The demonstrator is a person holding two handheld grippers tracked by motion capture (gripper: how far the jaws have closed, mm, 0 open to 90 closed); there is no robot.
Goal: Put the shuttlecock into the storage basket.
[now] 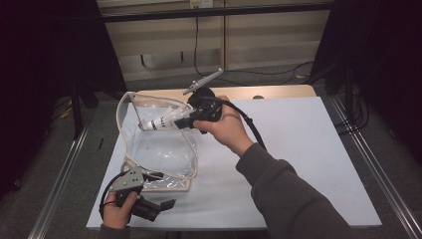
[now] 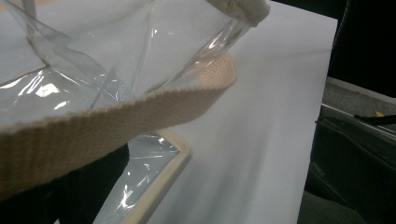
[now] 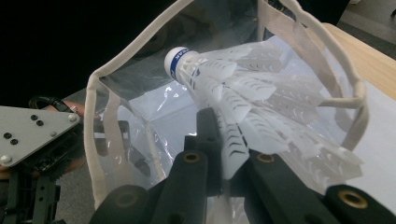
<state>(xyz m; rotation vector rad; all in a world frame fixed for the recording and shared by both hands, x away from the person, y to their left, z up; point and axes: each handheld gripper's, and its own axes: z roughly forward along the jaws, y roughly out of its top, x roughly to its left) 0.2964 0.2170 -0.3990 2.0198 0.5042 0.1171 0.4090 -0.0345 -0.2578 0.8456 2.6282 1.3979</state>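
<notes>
Your right gripper (image 1: 185, 119) is clamped on the skirt of a white shuttlecock (image 1: 164, 121), and in the right gripper view you can see the black jaws pinching the plastic feathers while the cork end with its blue band points away from you, straight at the mouth of the clear bag (image 1: 159, 149). From the high view the shuttlecock sits just over the bag's open top, cork end toward the left, with the beige trim of the rim curving around it. The bag itself stands on the white table (image 1: 298, 164), near its left edge. Your left gripper (image 1: 142, 206) is down at the near corner of the bag, and the left gripper view has the beige strap (image 2: 116, 121) of the bag running right across in front of the camera, but honestly I can't tell whether those jaws are pinching the strap or just sitting loose beside it.
</notes>
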